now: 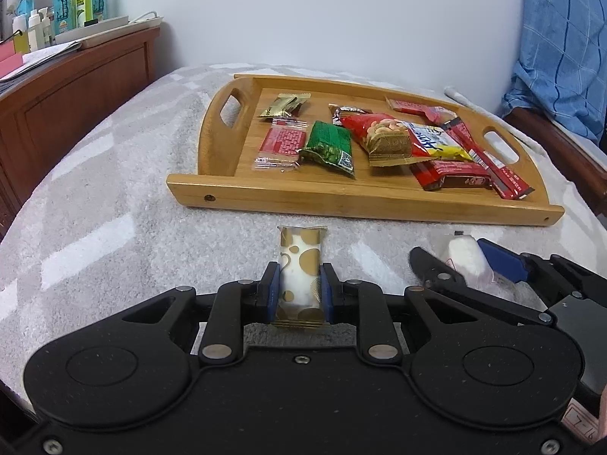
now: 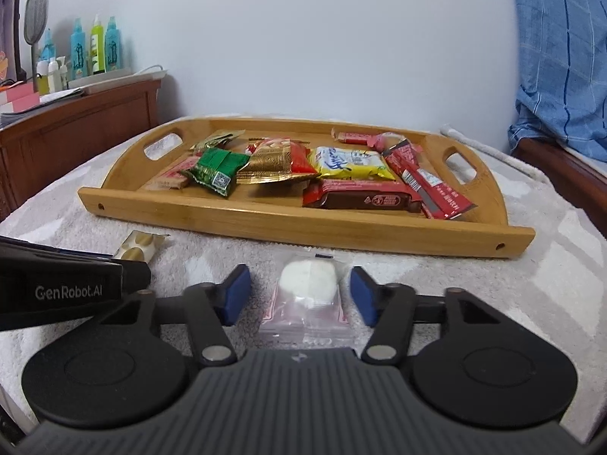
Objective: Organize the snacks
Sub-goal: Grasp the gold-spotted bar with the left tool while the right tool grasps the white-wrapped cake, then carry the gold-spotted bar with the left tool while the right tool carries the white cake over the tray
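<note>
Pinching the gold-dotted packet, the left tool is closed; the right tool gapes around the white candy.

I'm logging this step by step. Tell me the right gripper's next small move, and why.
Probably close the right gripper on the white snack. Its jaws stand open on either side of the packet, which lies on the towel just short of the tray. The left gripper already pinches the gold-spotted packet.

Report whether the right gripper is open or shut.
Open: right gripper has its blue pads clear of the white sweet between them.
</note>
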`<state>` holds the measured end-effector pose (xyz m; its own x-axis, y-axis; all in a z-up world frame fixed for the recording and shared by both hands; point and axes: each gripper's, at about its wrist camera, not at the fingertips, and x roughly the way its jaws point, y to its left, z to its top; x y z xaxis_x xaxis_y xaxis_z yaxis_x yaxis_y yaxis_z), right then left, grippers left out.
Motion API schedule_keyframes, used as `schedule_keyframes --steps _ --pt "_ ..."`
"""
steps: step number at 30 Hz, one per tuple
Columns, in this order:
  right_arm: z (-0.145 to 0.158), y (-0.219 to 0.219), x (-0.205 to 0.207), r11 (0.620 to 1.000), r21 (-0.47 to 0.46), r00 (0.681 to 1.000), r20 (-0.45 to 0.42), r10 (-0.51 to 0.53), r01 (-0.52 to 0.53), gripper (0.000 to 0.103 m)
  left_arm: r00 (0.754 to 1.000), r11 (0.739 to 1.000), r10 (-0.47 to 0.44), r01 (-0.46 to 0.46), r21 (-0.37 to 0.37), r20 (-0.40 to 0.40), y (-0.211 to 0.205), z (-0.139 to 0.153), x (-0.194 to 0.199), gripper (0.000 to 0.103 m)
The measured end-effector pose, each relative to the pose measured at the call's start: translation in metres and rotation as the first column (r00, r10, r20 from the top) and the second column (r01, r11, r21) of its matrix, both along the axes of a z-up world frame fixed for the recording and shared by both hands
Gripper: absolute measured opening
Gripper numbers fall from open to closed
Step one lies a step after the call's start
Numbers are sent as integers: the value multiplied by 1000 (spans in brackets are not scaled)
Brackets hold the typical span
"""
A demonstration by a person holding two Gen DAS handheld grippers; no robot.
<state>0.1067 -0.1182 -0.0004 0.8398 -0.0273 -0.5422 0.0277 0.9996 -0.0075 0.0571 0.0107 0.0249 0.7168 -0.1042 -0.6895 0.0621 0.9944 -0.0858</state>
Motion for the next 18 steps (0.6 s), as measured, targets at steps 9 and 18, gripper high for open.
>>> schedule_keyframes --steps 9,18 --pt "14 -6 -12 999 30 999 36 16 -18 38 1000 999 11 -10 -41 17 2 11 -9 21" --pt "34 -13 -21 1000 17 989 148 8 -11 38 998 999 6 -3 -44 64 0 39 -11 21"
